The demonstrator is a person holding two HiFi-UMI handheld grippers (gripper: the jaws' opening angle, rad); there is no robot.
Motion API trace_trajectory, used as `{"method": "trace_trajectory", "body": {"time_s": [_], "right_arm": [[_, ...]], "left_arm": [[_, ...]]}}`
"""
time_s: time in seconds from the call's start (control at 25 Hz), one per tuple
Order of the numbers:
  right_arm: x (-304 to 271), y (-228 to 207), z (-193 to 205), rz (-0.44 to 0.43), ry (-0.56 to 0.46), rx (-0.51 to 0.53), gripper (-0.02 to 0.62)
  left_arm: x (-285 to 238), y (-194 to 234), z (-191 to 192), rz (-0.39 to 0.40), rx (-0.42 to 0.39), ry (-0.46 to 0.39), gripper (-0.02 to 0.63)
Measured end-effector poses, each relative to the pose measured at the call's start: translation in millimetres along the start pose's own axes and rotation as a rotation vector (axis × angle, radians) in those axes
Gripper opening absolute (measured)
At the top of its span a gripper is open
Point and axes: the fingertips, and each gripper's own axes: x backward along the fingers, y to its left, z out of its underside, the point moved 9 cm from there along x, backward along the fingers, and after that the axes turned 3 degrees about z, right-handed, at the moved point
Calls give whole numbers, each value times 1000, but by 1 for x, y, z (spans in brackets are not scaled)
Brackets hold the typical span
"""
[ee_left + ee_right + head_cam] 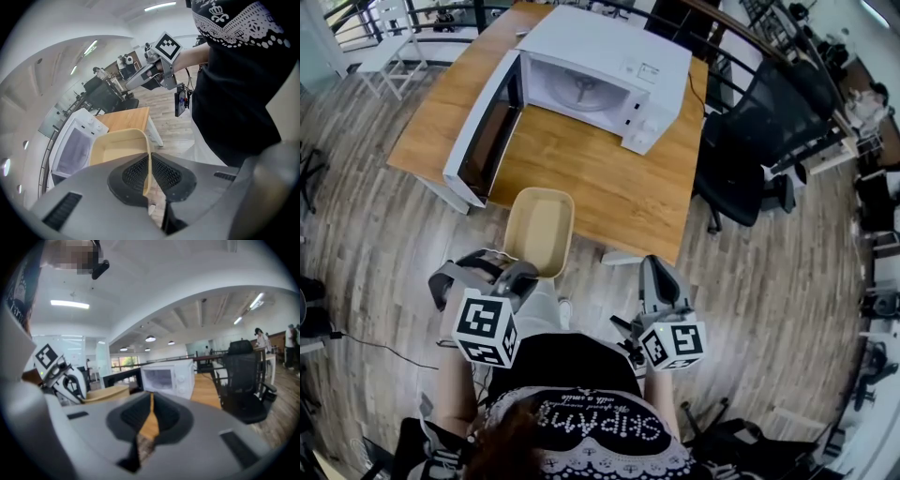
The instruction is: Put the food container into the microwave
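Note:
A beige food container (540,228) hangs level in front of the table's near edge, empty inside. My left gripper (525,274) is shut on its near rim; in the left gripper view the pads (133,172) pinch the thin wall of the container (117,149). The white microwave (609,70) stands on the wooden table (609,187) with its door (483,131) swung wide open to the left and its cavity showing a glass plate. My right gripper (661,270) is shut on nothing, held low at my right, away from the container.
A black office chair (741,159) stands right of the table, also seen as the chair (241,380) in the right gripper view. A white chair (389,42) is at the far left. A dark railing runs behind the table. The floor is wood planks.

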Motion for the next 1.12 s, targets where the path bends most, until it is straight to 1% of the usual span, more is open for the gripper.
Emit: {"method": "trace_trajectory", "body": {"time_s": [0.2,0.44,0.68,0.84,1.0,1.12], "right_arm": [[-39,-10,-13,26,22,0,40],[-91,-14,-34,34,20,1,40],[-137,-11,-45,42,25,-3,40],[-161,-6,-48,48,20,-12,40],[-176,-3,-52,62,8,-18,40],[-181,-5,-54,74,2,-18,40]], "left_arm": [[-11,43,12,25,-18,-20,46],[-15,99,28,31,-42,-39,46],[-16,143,46,33,-53,-63,46],[-21,165,55,42,-82,-80,46],[-32,176,58,81,-126,-95,46],[-35,181,57,94,-137,-114,46]]}}
